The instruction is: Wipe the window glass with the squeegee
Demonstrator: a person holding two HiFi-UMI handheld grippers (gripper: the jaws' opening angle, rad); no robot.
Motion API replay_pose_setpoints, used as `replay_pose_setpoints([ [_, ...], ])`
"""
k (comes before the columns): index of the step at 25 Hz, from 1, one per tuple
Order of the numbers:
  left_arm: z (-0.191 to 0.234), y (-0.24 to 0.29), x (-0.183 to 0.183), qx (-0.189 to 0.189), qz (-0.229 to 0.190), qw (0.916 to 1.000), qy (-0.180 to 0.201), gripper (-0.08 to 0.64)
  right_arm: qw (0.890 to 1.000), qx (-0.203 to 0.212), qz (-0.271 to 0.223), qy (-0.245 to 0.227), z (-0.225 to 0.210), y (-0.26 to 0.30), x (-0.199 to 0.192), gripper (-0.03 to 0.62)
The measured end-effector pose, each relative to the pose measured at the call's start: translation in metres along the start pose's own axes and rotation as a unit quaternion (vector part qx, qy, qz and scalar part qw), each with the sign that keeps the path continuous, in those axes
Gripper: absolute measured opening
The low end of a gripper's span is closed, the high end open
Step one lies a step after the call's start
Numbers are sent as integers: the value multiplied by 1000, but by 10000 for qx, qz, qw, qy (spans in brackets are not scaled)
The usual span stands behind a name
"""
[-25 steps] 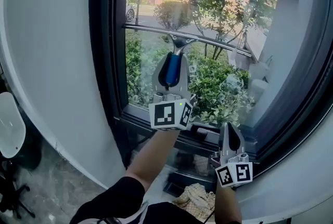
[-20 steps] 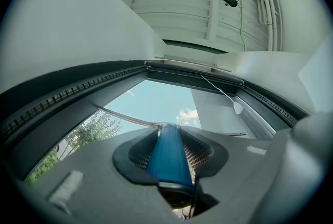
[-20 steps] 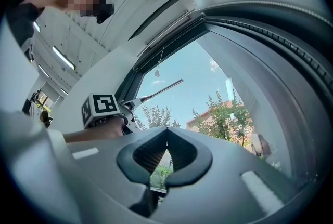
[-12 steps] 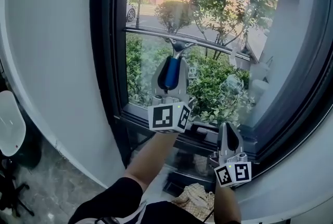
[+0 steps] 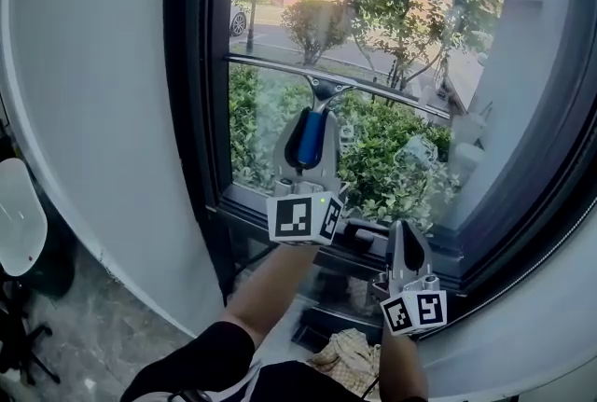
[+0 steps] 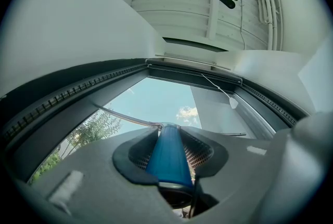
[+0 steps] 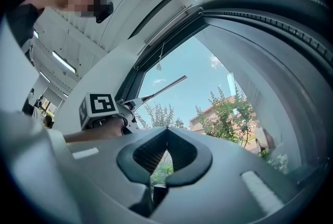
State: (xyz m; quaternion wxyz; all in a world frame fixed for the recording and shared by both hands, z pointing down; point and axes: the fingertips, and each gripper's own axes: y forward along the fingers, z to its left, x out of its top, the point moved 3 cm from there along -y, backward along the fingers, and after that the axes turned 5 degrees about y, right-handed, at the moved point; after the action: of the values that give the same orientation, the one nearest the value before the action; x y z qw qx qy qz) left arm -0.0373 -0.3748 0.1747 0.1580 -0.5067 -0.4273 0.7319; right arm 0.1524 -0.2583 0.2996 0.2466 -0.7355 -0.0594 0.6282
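Blue-handled squeegee with a long metal blade (image 5: 309,137) is clamped tight between the left gripper's (image 5: 308,117) jaws. Its blade lies on the clear window glass (image 5: 270,27) just beyond the jaw tips, slightly lower than a second ago. The right gripper (image 5: 409,232) hangs by the dark sill (image 5: 244,201), jaws closed on nothing.

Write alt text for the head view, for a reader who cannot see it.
The left gripper is clamped on the blue handle of a squeegee, whose long blade lies across the window glass, with shrubs outside. The right gripper hangs lower, by the sill, shut and empty.
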Motion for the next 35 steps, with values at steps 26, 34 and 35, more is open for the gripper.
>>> replay_pose_setpoints([
  [26, 3, -30, -15, 41, 324, 9995, -9, 135, 9998, -135, 130, 117, -8, -8, -12, 6],
  [34, 4, -38, -21, 56, 415, 9991, 65, 135, 9996, -152, 163, 154, -7, -12, -16, 6],
  [35, 4, -40, -21, 62, 431, 9990, 59, 135, 9996, -155, 168, 161, -7, -13, -16, 6],
])
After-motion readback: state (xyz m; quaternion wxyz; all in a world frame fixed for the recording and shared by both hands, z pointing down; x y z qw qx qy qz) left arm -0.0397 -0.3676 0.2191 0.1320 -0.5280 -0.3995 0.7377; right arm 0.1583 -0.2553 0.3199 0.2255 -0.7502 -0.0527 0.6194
